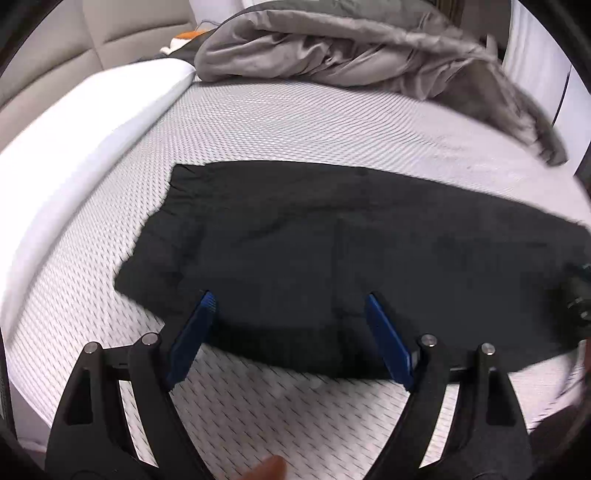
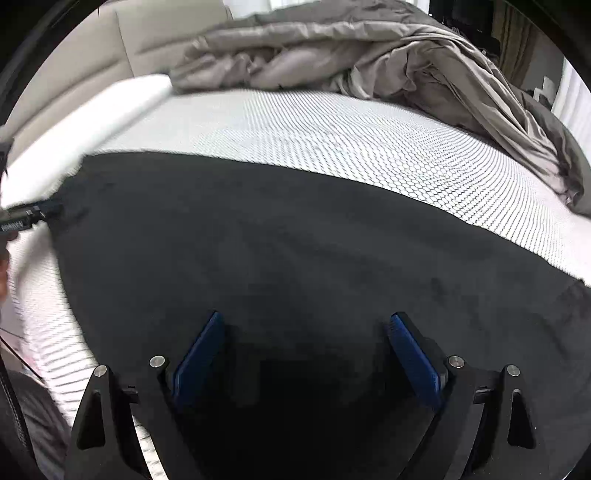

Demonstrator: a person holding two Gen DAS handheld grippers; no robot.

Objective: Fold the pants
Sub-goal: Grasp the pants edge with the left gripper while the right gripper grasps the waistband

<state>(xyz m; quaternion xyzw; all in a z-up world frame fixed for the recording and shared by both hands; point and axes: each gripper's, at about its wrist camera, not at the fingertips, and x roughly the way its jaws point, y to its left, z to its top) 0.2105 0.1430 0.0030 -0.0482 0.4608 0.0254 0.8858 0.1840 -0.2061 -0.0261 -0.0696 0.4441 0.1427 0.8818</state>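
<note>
The left claw [image 1: 288, 295] stands released, its two blue pads [image 1: 197, 332] spread wide and angled down over the near edge of the black pants [image 1: 332, 236], with nothing pinched between them; whether the tips brush the cloth cannot be told. Its black arms fan out toward the bottom of the left wrist view, and a bit of the person's finger [image 1: 267, 472] shows blurred at the very bottom between them. The right claw [image 2: 306, 317] is likewise released, pads apart and tilted steeply downward, hovering over the middle of the dark fabric, which fills the space under and between its fingers [image 2: 413, 354] without being gripped. From the right wrist view, the left claw shows as a dark blurred piece at the far left edge, near the pants' corner; from the left wrist view, part of the right claw shows at the far right edge, by the cloth's other end. The pants lie flat and spread out lengthwise across the bed [image 1: 295, 122], on a white mattress cover with a fine mesh pattern. Beyond them a white pillow [image 1: 74, 155] lies along the left side against a beige padded headboard [image 1: 122, 29]. A rumpled grey duvet [image 1: 351, 51] is heaped at the far side of the bed, well apart from the pants, trailing down toward the right.
</note>
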